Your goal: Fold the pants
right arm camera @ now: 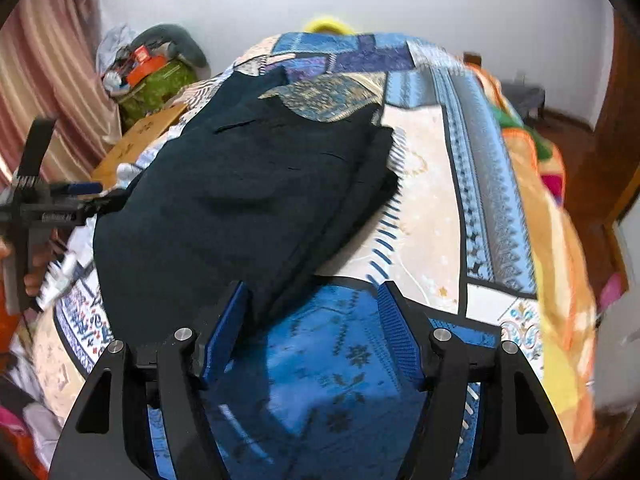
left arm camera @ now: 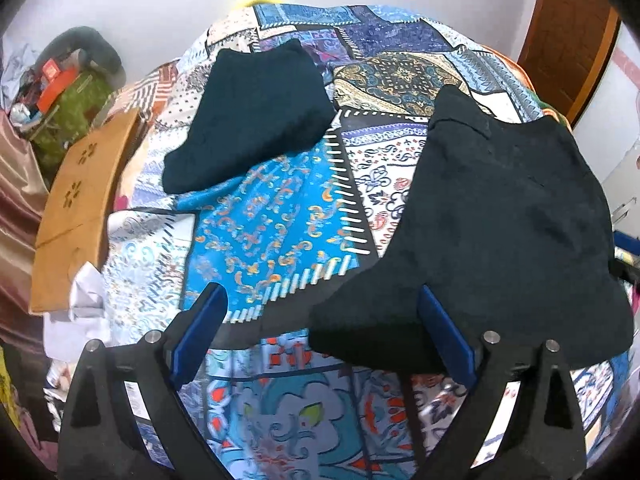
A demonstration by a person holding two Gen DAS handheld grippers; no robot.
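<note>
Right now the right gripper [right arm camera: 312, 332] hangs with its blue pads spread wide and nothing between them; its left pad [right arm camera: 224, 332] sits just at the near edge of the dark pants [right arm camera: 240, 200], the right pad over bare patchwork bedspread [right arm camera: 432, 208]. The left gripper [left arm camera: 324, 328] is likewise wide and empty in its own view — its right pad [left arm camera: 444, 328] lies against the near corner of the same pants [left arm camera: 500, 220], its left pad over blue cloth.

The likely trouble, as I judge it: the pants lie in stacked layers along their right edge in the right wrist view, so a pinch there could catch only the top layer, or snag the bedspread beneath, and drag the fold askew. The two grippers sit at opposite ends of the near hem; if one lifts ahead of the other, the cloth may twist. The soft bedding gives little to press against.

For room: a second dark garment [left arm camera: 248, 120], already folded, lies toward the upper left of the left wrist view, well apart from the pants, with open bedspread between — enough space to fold toward. At the left edge of that view a brown cardboard box [left arm camera: 76, 208] borders the bed; at the right of the other view an orange blanket [right arm camera: 560, 240] marks the bed's far side.
</note>
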